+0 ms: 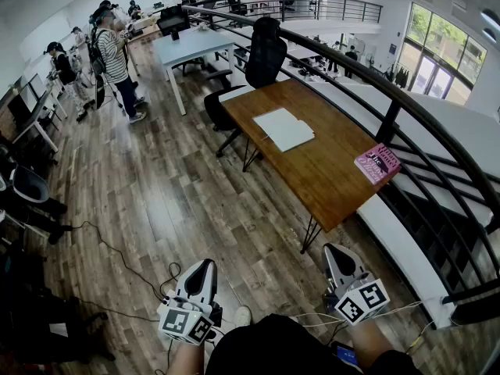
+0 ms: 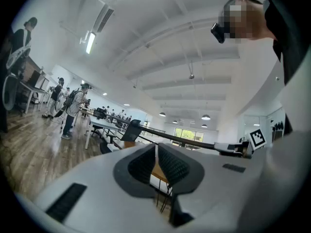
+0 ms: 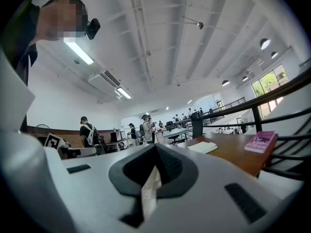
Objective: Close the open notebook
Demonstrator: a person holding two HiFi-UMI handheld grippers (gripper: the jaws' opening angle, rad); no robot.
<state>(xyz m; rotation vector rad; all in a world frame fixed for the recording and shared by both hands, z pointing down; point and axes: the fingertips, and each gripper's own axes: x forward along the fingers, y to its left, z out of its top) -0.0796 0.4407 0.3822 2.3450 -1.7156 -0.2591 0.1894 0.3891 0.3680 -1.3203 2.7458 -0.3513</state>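
Observation:
The notebook [image 1: 283, 129] lies open, white pages up, on the brown wooden table [image 1: 328, 178], toward its far end. In the right gripper view the notebook [image 3: 203, 147] shows ahead to the right, far beyond the jaws. My left gripper [image 1: 205, 266] and right gripper [image 1: 332, 251] are held low near my body, over the floor and well short of the table. Both are shut with nothing between the jaws, as the left gripper [image 2: 155, 152] and right gripper [image 3: 155, 152] show in their own views.
A pink book [image 1: 377, 163] lies at the table's right edge, by the black railing [image 1: 391, 116]. A black office chair [image 1: 266, 49] stands at the far end. Several people [image 1: 113, 57] stand at desks far left. A cable [image 1: 117, 256] runs across the wooden floor.

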